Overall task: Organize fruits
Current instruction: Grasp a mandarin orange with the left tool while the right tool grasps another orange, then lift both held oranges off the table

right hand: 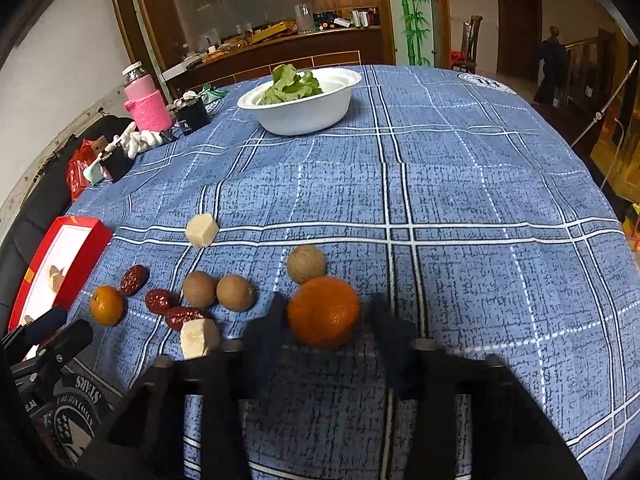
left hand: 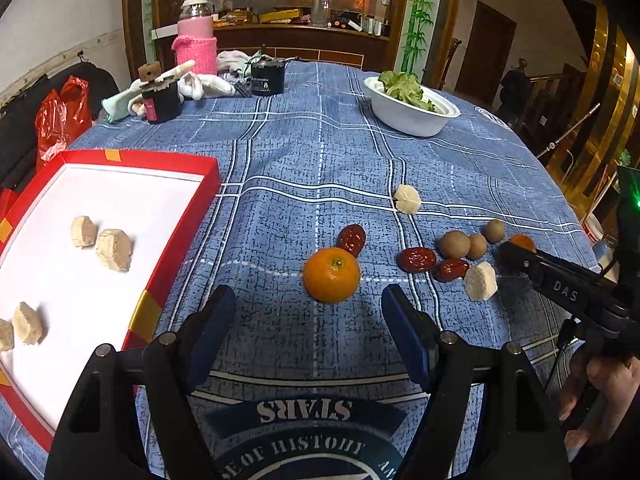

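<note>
The blue checked tablecloth (left hand: 320,152) carries a printed emblem reading "STARS" and "OF HISTORY", seen upside down. The right gripper (left hand: 505,249) bears white letters "DAS".

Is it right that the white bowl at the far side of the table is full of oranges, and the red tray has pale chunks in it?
Not quite. The white bowl holds green leaves, not oranges, as the right wrist view shows. The oranges lie on the blue cloth. The red tray does have pale chunks in it.
</note>
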